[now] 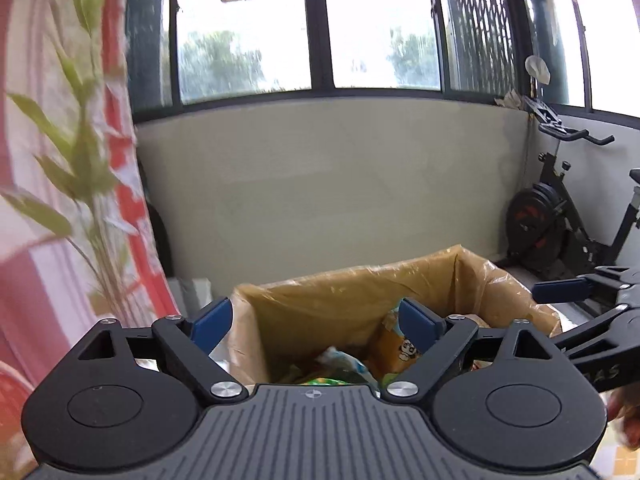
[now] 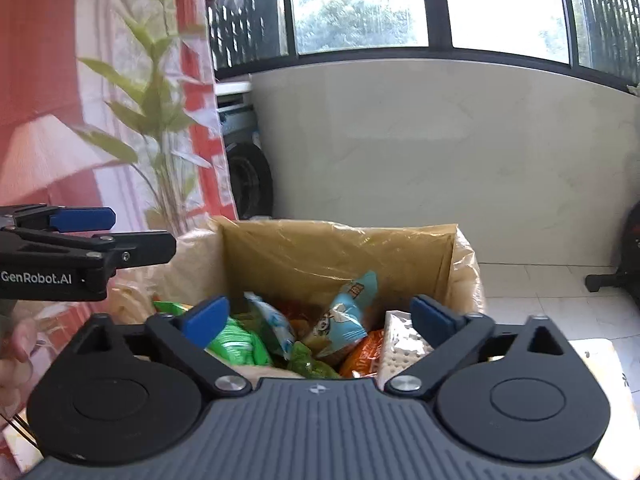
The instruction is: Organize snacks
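A cardboard box (image 2: 340, 248) lined with clear plastic stands on the floor and holds several snack packets: a light blue one (image 2: 348, 312), green ones (image 2: 236, 344), an orange one (image 2: 360, 356) and a white one (image 2: 400, 340). My right gripper (image 2: 320, 316) is open and empty just above the box's near edge. My left gripper (image 1: 316, 320) is open and empty over the same box (image 1: 360, 292), with packets (image 1: 344, 364) below it. The left gripper also shows at the left of the right wrist view (image 2: 84, 220), and the right gripper at the right of the left wrist view (image 1: 560, 290).
A leafy plant (image 2: 156, 92) and a red-and-white curtain (image 2: 48, 80) stand left of the box. A low grey wall (image 2: 440, 152) under windows is behind it. An exercise bike (image 1: 560, 208) stands at the right. A tyre (image 2: 248, 180) leans by the wall.
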`<state>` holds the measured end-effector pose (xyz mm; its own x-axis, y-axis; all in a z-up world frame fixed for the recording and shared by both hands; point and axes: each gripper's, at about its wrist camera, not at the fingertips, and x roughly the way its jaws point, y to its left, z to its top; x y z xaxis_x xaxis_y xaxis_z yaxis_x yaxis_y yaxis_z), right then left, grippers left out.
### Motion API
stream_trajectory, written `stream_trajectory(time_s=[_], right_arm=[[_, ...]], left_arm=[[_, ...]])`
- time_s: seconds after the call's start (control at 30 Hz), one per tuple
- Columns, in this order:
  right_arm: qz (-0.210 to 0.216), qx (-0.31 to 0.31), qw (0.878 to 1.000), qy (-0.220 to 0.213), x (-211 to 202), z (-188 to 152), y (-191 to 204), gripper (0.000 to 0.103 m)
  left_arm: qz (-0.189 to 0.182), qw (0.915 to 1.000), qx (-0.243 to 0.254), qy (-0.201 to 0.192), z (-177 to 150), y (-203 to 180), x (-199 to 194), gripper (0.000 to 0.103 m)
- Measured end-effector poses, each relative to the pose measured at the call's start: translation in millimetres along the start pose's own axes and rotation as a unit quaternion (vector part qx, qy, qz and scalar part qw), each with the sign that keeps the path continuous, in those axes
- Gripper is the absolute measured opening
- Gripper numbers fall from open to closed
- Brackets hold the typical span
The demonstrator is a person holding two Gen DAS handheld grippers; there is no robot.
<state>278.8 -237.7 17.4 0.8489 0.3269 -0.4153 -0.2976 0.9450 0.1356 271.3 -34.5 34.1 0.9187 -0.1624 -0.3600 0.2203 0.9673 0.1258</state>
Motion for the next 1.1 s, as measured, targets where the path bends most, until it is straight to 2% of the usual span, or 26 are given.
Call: stream_trajectory(time_s=[0.23,0.37,0.53,0.73,1.1], right_arm=[[-0.051,-0.006,0.999,-0.017,-46,-4,8,0.102],[-0.057,-0.004,0.998,-0.021,-72,-9,14,0.102],[-0.066,-0.001,0.997,-0.026,-96,-17,27,0.102],[-0.064,0.029,0.997,-0.036,-114,-27,35,0.102],[-0.071,0.035,0.996,-0.042,-129,-27,41,0.102]], left_arm=[[0.006,0.9998,-0.011,-0.012,0,-8,-55,0.092],[0.014,0.9991,-0.029,-0.028,-5,-14,-87,0.092],[0.013,0.9972,-0.071,-0.020,-14,-8,-115,0.092],[0.045,0.9959,-0.071,-0.032,-19,-3,-137,0.091],[0.050,0.9954,-0.074,-0.034,-21,8,-146,0.091]])
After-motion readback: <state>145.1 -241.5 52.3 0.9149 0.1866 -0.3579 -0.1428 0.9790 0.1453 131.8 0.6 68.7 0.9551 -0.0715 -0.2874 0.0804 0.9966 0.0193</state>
